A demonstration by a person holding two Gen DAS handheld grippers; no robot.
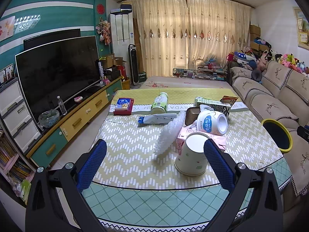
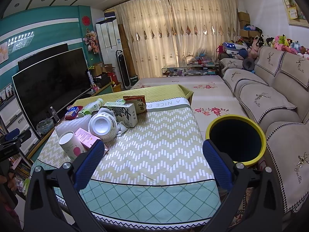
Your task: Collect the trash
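Nothing is collected yet: both the left tongs [image 1: 155, 161] and right tongs [image 2: 152, 163] gape wide and empty above the desk [image 2: 154, 145]. The trash sits in a heap, the cup [image 1: 191, 154] nearest; the bin [image 2: 236, 138] waits beside the desk. Next, the left tongs should close around the cup.

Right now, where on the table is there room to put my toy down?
The near half of the tablecloth is bare, from the paper cup across to the edge beside the yellow-rimmed bin. It is crowded farther back on the left, around the white tub, the cartons and the green bottle.
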